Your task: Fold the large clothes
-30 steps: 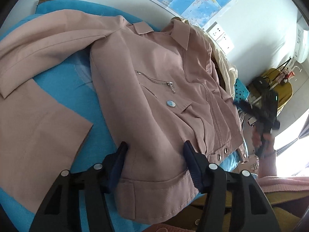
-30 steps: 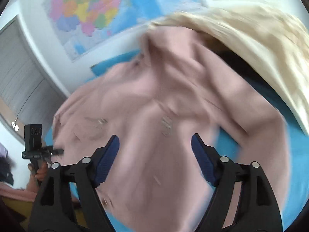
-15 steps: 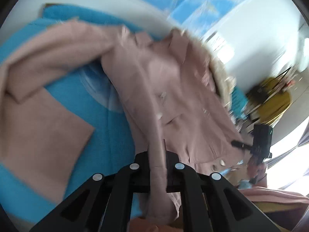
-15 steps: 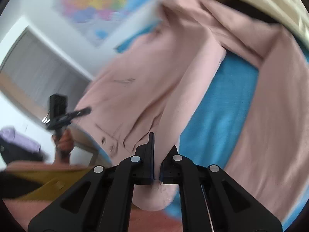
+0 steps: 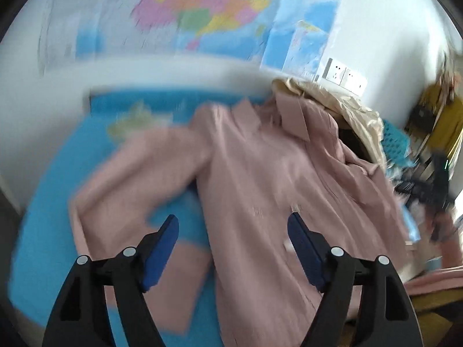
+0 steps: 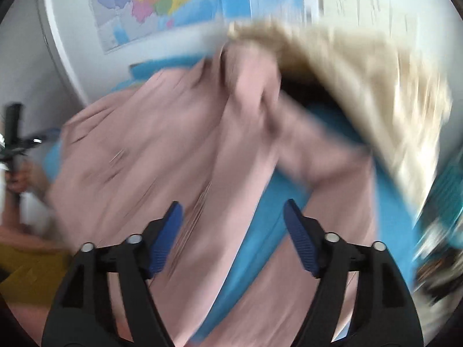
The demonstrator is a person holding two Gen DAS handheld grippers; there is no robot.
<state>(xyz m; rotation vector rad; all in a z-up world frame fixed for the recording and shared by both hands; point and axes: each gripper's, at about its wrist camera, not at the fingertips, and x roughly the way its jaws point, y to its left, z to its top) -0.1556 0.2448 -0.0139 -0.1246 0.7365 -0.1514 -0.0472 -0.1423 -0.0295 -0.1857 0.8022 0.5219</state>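
A dusty-pink jacket (image 5: 260,173) lies spread front-up on a blue cloth-covered table (image 5: 52,190), collar toward the wall, one sleeve out to the left. My left gripper (image 5: 233,225) is open and empty above the jacket's lower left edge. The right wrist view shows the same jacket (image 6: 162,150), blurred, with its right sleeve (image 6: 332,202) lying over the blue cloth. My right gripper (image 6: 233,211) is open and empty above the gap between body and sleeve.
A beige garment (image 6: 361,81) is heaped at the jacket's collar side; it also shows in the left wrist view (image 5: 341,101). Maps hang on the white wall (image 5: 202,14). The other handheld gripper (image 6: 11,141) shows at the left edge.
Half a second ago both grippers were shut on the jacket's hem. Now both are open, have let go and have lifted back. The jacket lies lower on the table.
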